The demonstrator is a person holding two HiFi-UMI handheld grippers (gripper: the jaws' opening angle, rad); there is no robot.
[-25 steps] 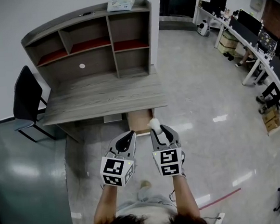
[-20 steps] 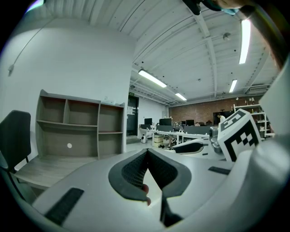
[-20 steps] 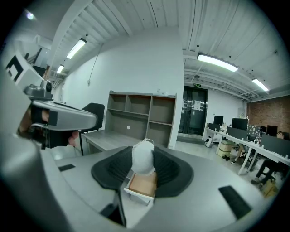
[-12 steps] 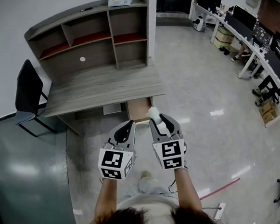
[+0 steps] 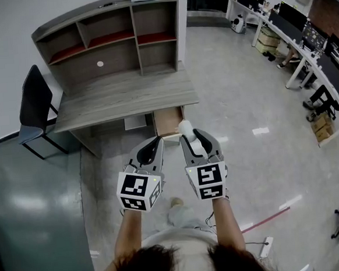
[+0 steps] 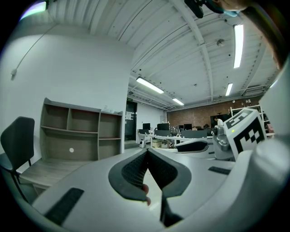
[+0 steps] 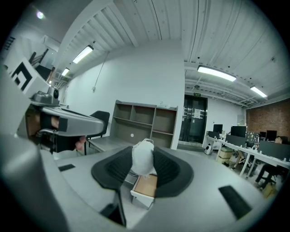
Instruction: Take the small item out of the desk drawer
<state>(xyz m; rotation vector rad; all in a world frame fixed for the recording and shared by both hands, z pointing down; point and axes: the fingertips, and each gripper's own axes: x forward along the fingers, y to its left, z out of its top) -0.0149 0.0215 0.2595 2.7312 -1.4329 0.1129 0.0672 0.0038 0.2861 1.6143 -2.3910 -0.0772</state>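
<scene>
I look down on the grey worktop [image 5: 125,97], with its drawer [image 5: 168,121] standing open under the front edge. Both my forearms reach forward side by side over the floor [image 5: 244,114] in front of it, with the marker cubes facing up at me. My left hand-held gripper [image 5: 156,142] points about level, its jaws closed together with nothing between them. My right hand-held gripper [image 5: 190,135], just beside it and tipped slightly downward, clamps the small white item [image 7: 143,158] between its pads. The item is out of the drawer, held in the air near its open front.
</scene>
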